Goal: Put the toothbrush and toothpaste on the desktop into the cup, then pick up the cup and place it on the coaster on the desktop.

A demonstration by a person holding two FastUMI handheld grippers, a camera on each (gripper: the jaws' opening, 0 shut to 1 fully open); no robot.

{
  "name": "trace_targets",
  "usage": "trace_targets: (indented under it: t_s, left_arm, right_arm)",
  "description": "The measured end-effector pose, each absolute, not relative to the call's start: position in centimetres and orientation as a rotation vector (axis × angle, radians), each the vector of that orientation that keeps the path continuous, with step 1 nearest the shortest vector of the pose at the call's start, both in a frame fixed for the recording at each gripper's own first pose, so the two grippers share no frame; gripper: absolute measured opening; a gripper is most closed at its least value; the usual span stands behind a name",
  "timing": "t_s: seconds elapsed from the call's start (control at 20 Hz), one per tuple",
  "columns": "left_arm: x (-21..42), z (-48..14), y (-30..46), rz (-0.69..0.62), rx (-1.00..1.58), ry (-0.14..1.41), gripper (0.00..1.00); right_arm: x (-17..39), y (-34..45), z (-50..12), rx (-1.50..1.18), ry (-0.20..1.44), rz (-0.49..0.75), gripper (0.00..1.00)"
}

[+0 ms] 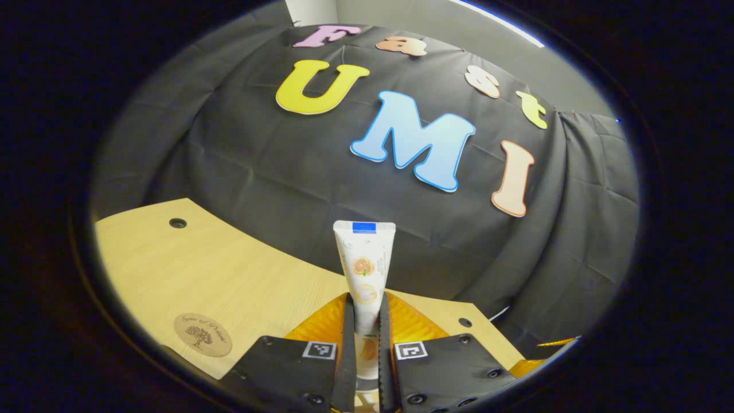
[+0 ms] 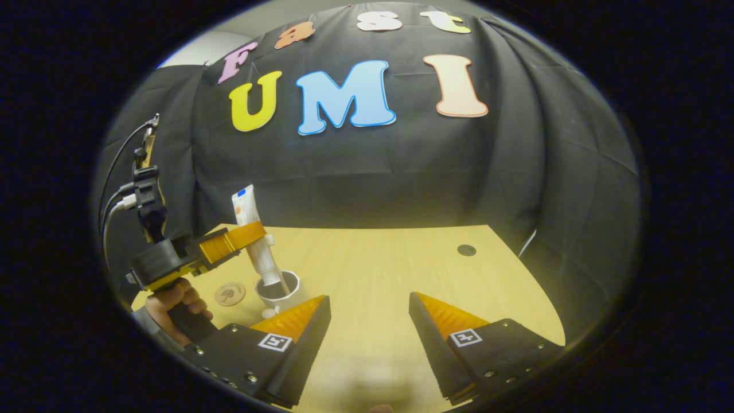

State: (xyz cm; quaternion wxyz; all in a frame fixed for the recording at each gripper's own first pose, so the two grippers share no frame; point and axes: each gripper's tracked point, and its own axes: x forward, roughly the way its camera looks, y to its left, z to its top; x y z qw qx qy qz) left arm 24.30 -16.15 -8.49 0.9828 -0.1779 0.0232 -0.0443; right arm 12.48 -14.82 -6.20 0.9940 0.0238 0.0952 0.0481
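Toothpaste tube going into the cup, other hand idle

My left gripper (image 1: 364, 355) has its fingers (image 1: 345, 355) squeezed tight on the toothpaste tube (image 1: 364, 258), which sticks straight up out of them. In the right gripper view that tube (image 2: 255, 241) is tilted with its cap end down inside the white cup (image 2: 279, 291) on the bench (image 2: 390, 269). The round wooden coaster (image 2: 230, 293) sits just left of the cup, not touching it, and something small and white lies against the cup's near side, can't tell what. My right gripper (image 2: 370, 332) is spread wide with nothing between its fingers, hanging over bare bench right of the cup.
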Motion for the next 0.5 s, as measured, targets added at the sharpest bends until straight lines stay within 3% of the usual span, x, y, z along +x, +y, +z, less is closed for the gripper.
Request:
trace_targets:
  t_s: [0.2, 0.35, 0.5]
  left_arm:
    - [24.56, -9.95, -16.35, -0.084, -0.329, 0.057, 0.21]
    - [24.46, -10.12, -16.69, -0.101, -0.315, 0.057, 0.30]
    - [24.51, -9.36, -16.32, -0.114, -0.290, 0.046, 0.52]
  right_arm:
    - [12.17, -15.39, -6.60, 0.045, 0.208, 0.087, 0.84]
    - [12.41, -15.23, -6.87, 0.057, 0.225, 0.085, 0.84]
    - [12.61, -14.44, -7.01, 0.066, 0.234, 0.088, 0.84]
